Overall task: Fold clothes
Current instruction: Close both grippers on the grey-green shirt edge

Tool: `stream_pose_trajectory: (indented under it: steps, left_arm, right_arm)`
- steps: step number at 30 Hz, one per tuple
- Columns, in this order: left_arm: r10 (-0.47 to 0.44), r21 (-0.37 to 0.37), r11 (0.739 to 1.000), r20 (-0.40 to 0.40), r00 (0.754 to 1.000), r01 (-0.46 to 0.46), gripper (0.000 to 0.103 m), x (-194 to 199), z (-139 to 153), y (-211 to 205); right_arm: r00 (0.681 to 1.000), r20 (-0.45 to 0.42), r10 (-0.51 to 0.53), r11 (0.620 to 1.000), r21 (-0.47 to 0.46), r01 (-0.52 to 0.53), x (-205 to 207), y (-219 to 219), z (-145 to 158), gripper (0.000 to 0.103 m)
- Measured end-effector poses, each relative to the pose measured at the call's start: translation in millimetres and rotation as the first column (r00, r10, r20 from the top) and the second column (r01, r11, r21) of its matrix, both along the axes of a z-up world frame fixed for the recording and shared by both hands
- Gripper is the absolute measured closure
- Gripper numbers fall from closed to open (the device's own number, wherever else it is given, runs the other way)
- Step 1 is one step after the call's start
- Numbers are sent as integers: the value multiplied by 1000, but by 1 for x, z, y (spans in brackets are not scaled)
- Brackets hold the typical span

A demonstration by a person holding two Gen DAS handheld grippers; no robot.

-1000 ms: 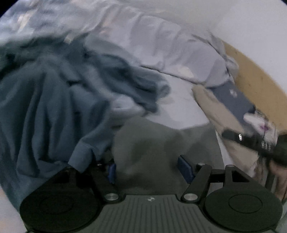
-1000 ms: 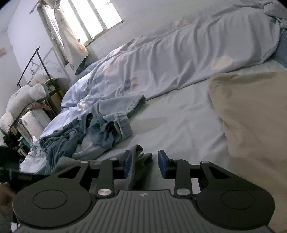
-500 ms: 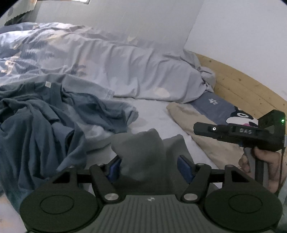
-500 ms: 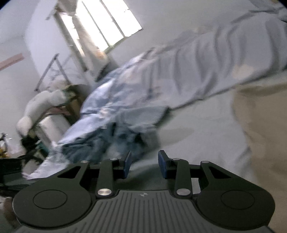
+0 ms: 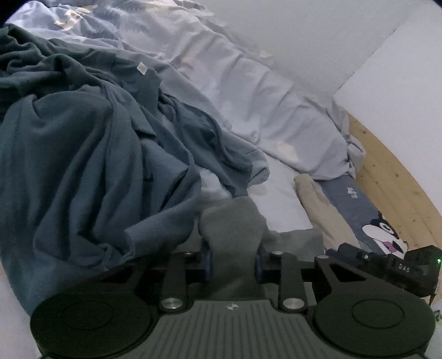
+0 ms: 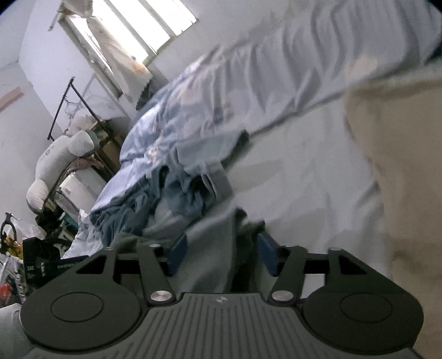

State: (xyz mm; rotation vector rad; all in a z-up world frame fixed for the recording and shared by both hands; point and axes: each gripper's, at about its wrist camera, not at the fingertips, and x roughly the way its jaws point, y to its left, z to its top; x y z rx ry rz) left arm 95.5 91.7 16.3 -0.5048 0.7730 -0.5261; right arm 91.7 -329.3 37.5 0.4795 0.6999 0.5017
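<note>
A: Left view: the left gripper point(image 5: 232, 262) is closing, its blue pads pressed on a bunched fold of the grey garment point(image 5: 230, 221) on the bed point(image 5: 279, 190). Beside it lies a blue shirt point(image 5: 83, 154), then a duvet point(image 5: 248, 91), a headboard point(image 5: 386, 176) and the other gripper's body.

B: Right view: the right gripper point(image 6: 222, 255) is opening; the grey garment point(image 6: 212, 248) lies between the pads, clear of the right one. Only here: a window point(image 6: 143, 24), a rack point(image 6: 69, 105), a beige cloth point(image 6: 400, 165).
</note>
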Motion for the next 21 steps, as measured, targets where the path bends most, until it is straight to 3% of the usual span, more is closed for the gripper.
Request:
stream_pose_trajectory:
  steps: [7, 21]
  left_arm:
    - [17, -4, 1000, -26, 1000, -17, 78, 3, -8, 6]
    - [9, -22, 1000, -25, 1000, -9, 77, 5, -15, 12]
  right_arm:
    - [996, -76, 35, 999, -20, -37, 10, 13, -21, 40]
    - [992, -90, 87, 995, 51, -83, 29, 18, -38, 39]
